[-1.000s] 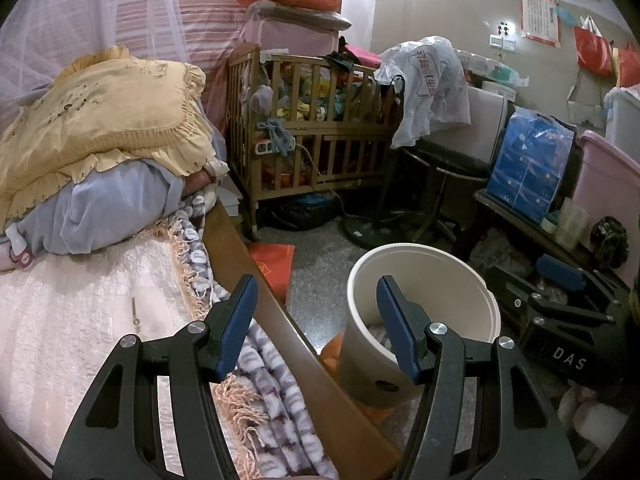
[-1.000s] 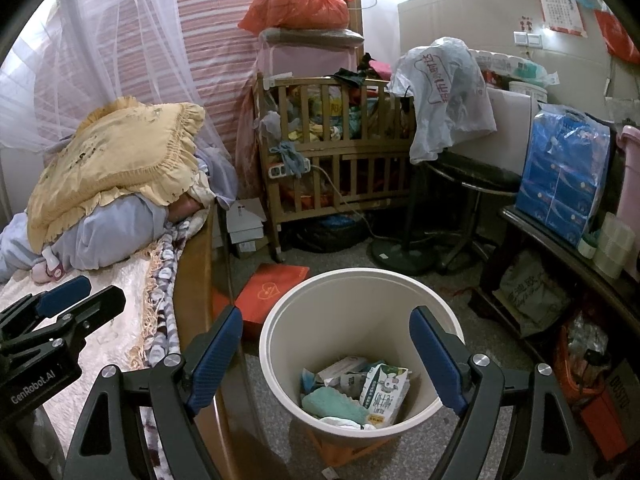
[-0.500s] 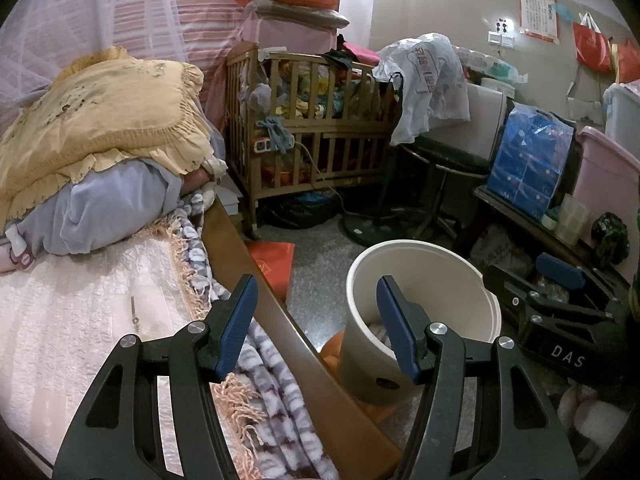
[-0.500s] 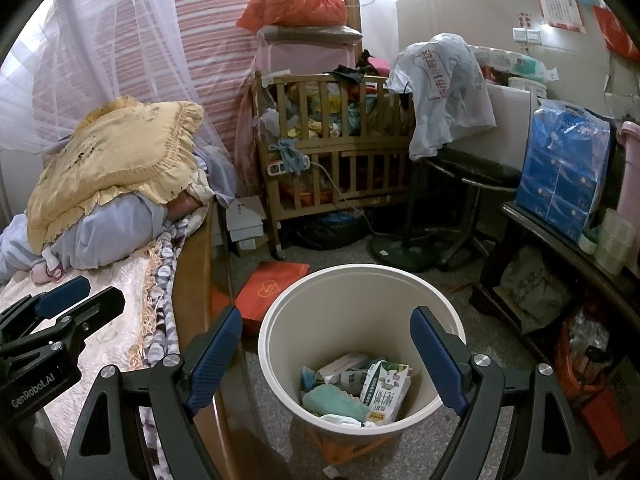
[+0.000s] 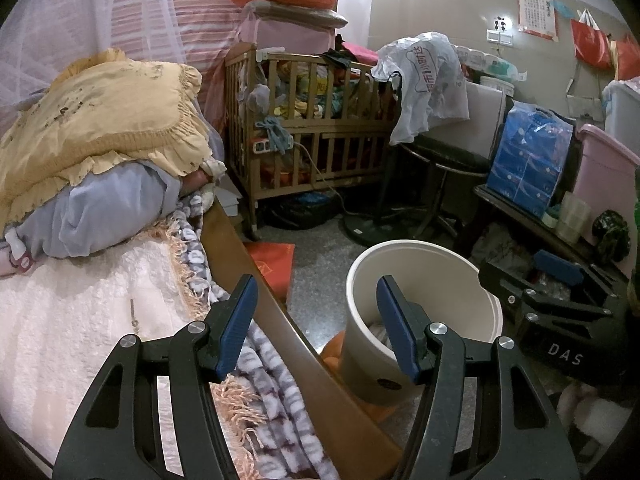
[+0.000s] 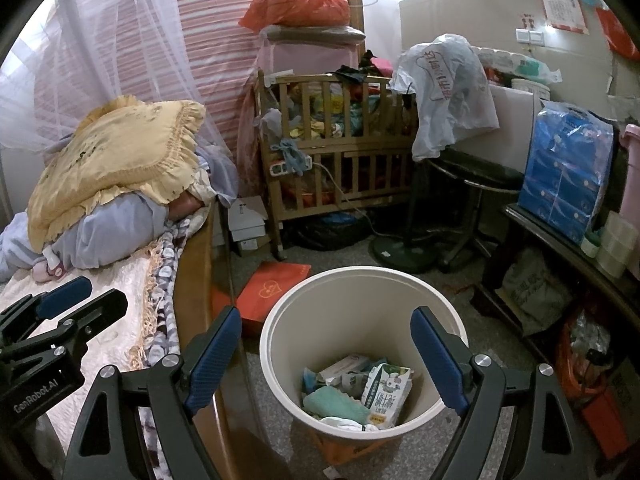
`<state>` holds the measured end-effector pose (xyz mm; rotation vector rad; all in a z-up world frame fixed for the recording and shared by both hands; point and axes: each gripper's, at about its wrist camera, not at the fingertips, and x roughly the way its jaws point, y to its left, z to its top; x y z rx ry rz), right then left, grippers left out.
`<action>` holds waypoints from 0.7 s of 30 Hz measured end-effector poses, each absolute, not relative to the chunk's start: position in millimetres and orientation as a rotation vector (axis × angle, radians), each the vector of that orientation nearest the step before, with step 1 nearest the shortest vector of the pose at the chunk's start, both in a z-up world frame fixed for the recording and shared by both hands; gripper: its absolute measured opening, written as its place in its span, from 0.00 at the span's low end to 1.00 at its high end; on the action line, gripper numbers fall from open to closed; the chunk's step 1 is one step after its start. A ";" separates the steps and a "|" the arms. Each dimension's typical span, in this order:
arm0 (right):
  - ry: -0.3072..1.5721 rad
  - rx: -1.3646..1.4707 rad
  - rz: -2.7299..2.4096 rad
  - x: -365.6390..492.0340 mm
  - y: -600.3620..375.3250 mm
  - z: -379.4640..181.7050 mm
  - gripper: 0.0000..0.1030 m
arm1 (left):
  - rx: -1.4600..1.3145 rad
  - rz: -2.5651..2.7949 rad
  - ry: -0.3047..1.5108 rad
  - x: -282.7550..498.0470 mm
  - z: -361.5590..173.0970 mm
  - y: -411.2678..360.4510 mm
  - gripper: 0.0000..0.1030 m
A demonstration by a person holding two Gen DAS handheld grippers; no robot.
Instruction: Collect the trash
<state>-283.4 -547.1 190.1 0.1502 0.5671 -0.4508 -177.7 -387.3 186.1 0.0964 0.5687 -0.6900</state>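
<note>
Nothing changed: both tongs, left (image 5: 316,320) and right (image 6: 326,354), held apart and empty over the cream bin (image 6: 362,288) of wrappers; collecting apparently paused or finished.

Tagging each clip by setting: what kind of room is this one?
Most likely a cluttered home bedroom: a bed with a yellow frilled pillow under a mosquito net, and a wooden baby crib piled with clothes. A cream trash bin stands beside the bed.

left wrist view: trash bin (image 5: 424,280) contents mostly hidden behind its wall; right gripper (image 5: 560,292) cut by the frame edge.
</note>
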 end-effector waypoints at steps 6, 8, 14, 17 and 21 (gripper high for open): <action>0.588 0.166 -0.451 -277.6 -547.7 186.8 0.83 | 0.113 -0.691 0.579 -178.0 180.5 -382.6 0.59; 0.584 0.166 -0.450 -281.0 -544.2 187.1 0.83 | 0.116 -0.690 0.578 -178.6 180.0 -377.7 0.59; 0.579 0.164 -0.443 -277.5 -545.6 189.8 0.83 | 0.123 -0.691 0.569 -181.1 182.6 -379.7 0.59; 0.578 0.159 -0.440 -276.8 -544.3 191.2 0.83 | 0.122 -0.691 0.570 -180.7 181.9 -380.5 0.59; 0.585 0.156 -0.440 -275.3 -544.5 192.3 0.83 | 0.122 -0.693 0.583 -179.5 183.1 -382.2 0.59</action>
